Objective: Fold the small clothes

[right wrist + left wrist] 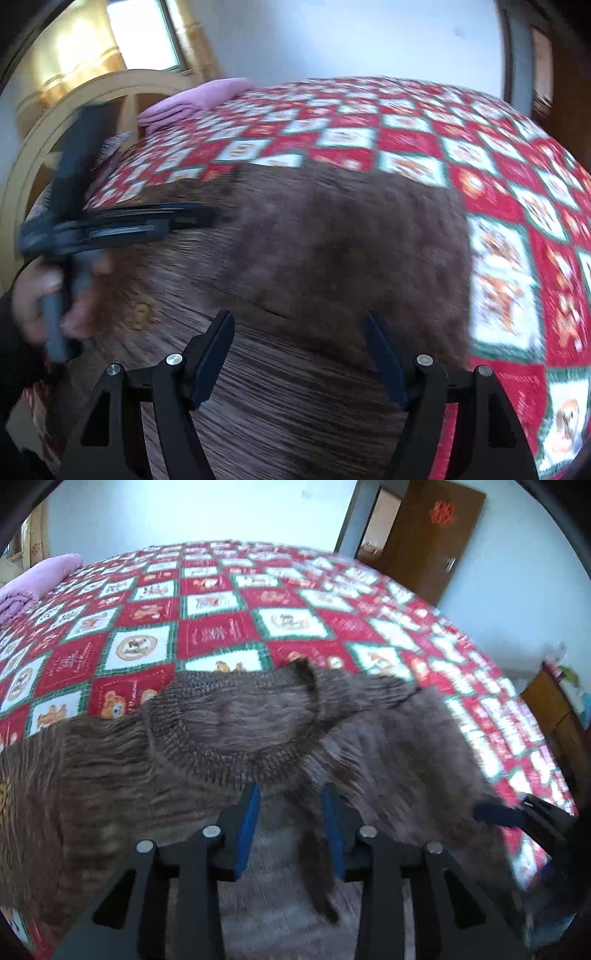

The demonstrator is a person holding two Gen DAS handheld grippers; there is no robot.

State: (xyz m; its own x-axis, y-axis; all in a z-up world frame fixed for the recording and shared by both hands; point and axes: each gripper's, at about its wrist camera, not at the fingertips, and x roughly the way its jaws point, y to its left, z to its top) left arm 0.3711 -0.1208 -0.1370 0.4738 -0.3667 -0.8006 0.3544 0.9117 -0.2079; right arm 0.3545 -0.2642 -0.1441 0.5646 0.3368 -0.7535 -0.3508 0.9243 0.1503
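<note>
The left hand-held gripper (291, 794) hovers narrowly parted, nothing pinched, right at the ribbed collar of the one brown knitted sweater (229, 734). The sweater lies flat, long axis crosswise, on the red-and-white patchwork bed quilt (221, 627). The right hand-held gripper (299, 325) gapes wide above the sweater's body. Two grippers; the left is nearer the collar.

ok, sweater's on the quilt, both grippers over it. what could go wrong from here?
1. The left gripper has its jaws apart with a dark strip of the sweater between the pads; the strip may be dragged along and undo the fold.
2. The right gripper is open over the knit, gripping nothing; closing here may pinch the quilt too.
3. Both grippers sit close over the same sweater, so they could collide.
</note>
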